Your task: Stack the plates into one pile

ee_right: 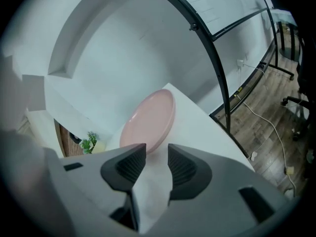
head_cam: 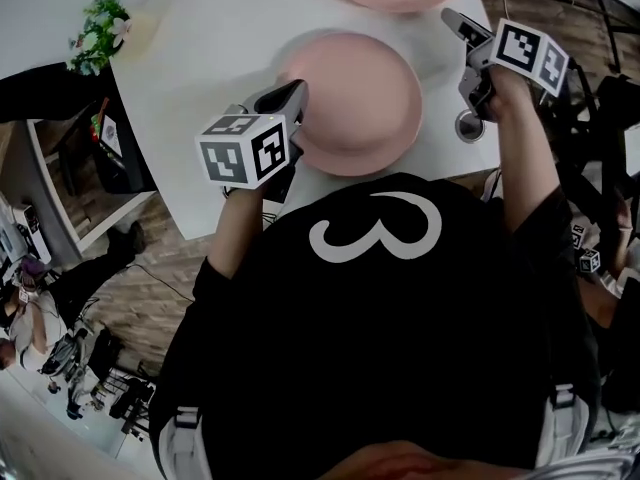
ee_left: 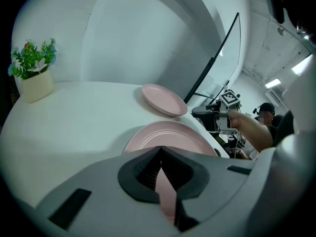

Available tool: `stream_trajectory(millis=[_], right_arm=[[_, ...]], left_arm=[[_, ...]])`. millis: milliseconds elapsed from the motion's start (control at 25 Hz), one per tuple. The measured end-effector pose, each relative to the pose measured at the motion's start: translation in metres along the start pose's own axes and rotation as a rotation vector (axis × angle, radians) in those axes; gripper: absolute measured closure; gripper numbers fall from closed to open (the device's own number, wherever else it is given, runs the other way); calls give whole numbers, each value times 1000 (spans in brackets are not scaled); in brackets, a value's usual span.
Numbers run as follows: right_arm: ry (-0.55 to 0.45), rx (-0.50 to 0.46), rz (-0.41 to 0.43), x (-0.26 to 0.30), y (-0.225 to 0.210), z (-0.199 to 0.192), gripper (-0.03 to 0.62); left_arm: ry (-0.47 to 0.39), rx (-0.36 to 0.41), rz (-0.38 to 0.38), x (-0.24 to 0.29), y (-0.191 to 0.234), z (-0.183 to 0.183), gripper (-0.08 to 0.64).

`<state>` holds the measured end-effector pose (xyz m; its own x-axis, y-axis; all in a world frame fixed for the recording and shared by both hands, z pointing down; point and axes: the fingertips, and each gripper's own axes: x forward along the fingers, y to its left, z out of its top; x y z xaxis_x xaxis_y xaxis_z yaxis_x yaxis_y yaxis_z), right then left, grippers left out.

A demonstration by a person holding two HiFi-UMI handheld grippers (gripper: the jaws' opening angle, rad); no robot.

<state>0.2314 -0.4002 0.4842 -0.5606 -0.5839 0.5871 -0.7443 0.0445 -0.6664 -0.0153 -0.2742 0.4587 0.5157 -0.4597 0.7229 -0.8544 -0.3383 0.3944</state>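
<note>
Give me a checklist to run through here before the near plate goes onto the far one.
1. Left gripper grips the near plate: jaws closed on its rim. Ok.
2. Right gripper is free: jaws apart, only table between them. Ok.
3. Far plate can take another: nothing lies on it. Ok.
4. Path between the plates: bare table. Ok.
5. Near plate is lifted off the table: cannot tell.
6. Plant is out of the way: it stands at the far left corner. Ok.
</note>
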Motion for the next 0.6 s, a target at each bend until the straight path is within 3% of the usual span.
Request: stream_trajectory(millis=[200, 600], right_arm=[[-11, 82, 12, 16, -7, 11, 454], [-20, 134, -7, 33, -17, 24, 454]], left_arm=[[8, -13, 3, 3, 7, 0, 543], [-2, -11, 15, 8, 3, 2, 543]])
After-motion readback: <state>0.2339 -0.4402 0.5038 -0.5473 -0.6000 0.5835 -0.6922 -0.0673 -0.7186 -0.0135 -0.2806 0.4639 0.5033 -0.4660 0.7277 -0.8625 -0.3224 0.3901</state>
